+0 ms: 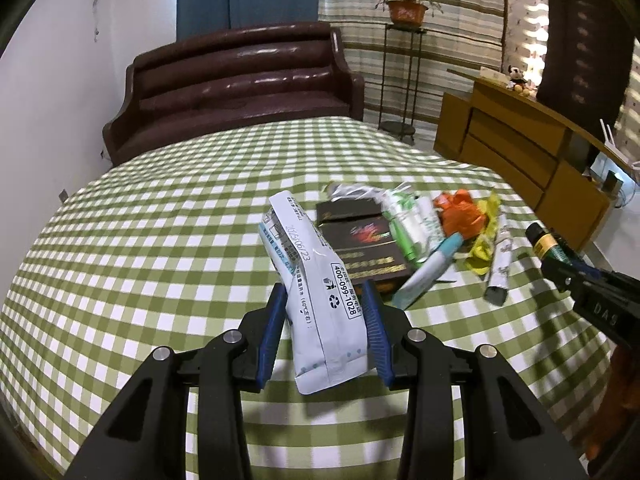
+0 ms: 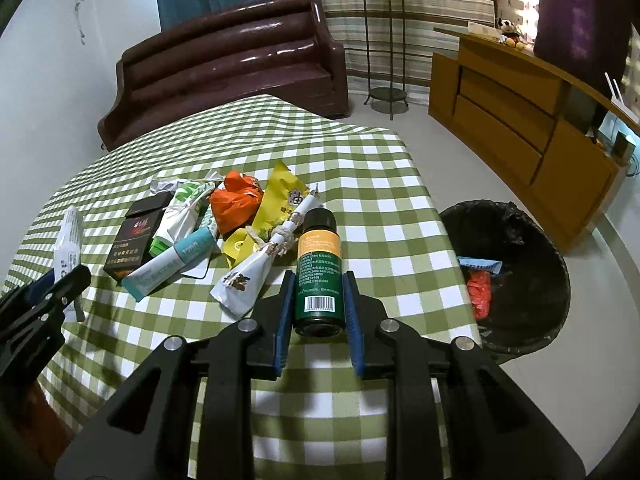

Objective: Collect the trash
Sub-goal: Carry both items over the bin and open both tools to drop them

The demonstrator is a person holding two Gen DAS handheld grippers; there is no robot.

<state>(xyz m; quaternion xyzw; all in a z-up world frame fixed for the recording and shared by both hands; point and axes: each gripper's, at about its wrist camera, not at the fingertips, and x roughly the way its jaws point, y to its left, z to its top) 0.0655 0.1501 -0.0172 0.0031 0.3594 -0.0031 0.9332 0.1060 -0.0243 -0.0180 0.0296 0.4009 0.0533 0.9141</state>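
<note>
Grips on both my 2 tongs are firm: I see my left gripper (image 1: pixel 325 300) clamped narrowly on a white printed sachet (image 1: pixel 316 292) above the checked tablecloth (image 1: pixel 160 240), my right gripper (image 2: pixel 318 284) pinching a green-and-orange bottle (image 2: pixel 319 272), near the black-lined trash bin (image 2: pixel 516 276).
</note>
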